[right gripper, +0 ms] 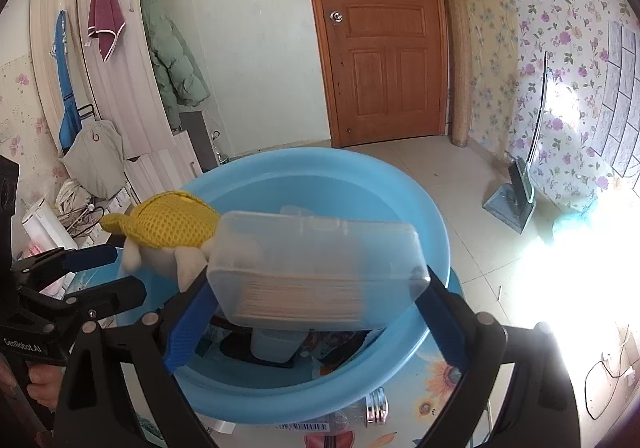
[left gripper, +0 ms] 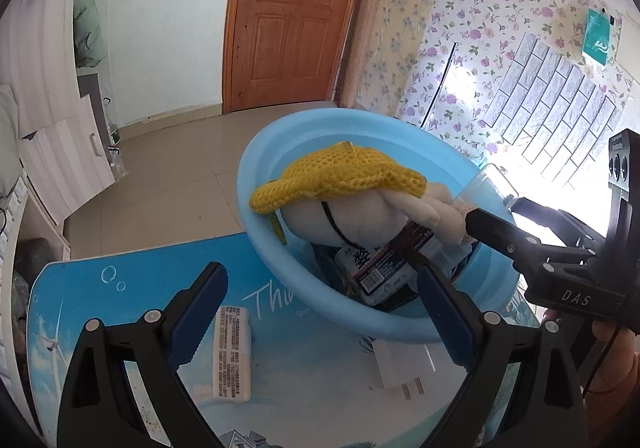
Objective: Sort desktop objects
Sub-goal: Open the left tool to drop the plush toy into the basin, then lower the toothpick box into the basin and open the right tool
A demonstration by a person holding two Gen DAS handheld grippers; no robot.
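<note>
Box (right gripper: 320,272), translucent, seemingly holding toothpicks, sits clamped in right gripper (right gripper: 308,312) jaws; left gripper (left gripper: 320,312) jaws apart.

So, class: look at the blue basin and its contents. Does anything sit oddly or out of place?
Yes. The plush toy in a yellow knit hat lies tipped across the basin, its hat hanging over the rim rather than settled down among the packets at the bottom.
</note>
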